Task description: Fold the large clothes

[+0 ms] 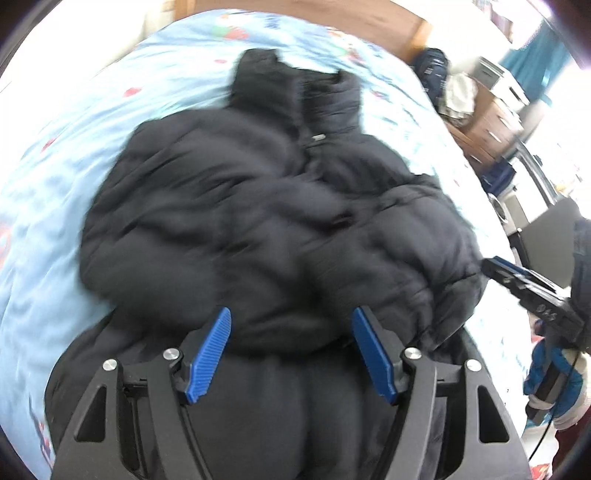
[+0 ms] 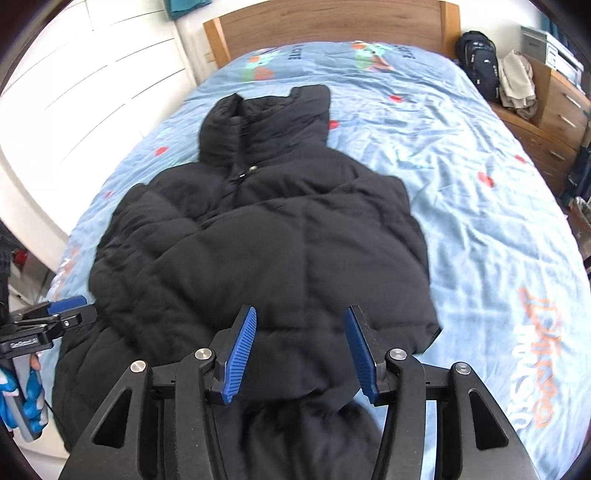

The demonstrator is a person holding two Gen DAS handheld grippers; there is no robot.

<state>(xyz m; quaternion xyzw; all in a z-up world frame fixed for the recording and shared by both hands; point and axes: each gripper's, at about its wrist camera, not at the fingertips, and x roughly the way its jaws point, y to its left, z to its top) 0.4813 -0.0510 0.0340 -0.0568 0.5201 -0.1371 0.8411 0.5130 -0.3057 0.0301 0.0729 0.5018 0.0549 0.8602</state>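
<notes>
Tongs (image 2: 299, 325), ribbed blue, gape above puffy jacket (image 2: 258, 229).

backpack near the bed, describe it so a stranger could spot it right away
Start at the wooden headboard of the bed. At its right end, the dark backpack stands upright beside the drawer unit. The pale cloth heaped next to it is light; the backpack is near-black.

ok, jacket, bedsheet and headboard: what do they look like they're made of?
Jacket: looks like matte black synthetic shell over puffy filling; stitched quilted panels bulge.
Bedsheet: thin woven fabric, probably cotton or a blend; light blue, printed, finely creased.
Headboard: wood or wood veneer, smooth finish; brown grain lines show.
</notes>
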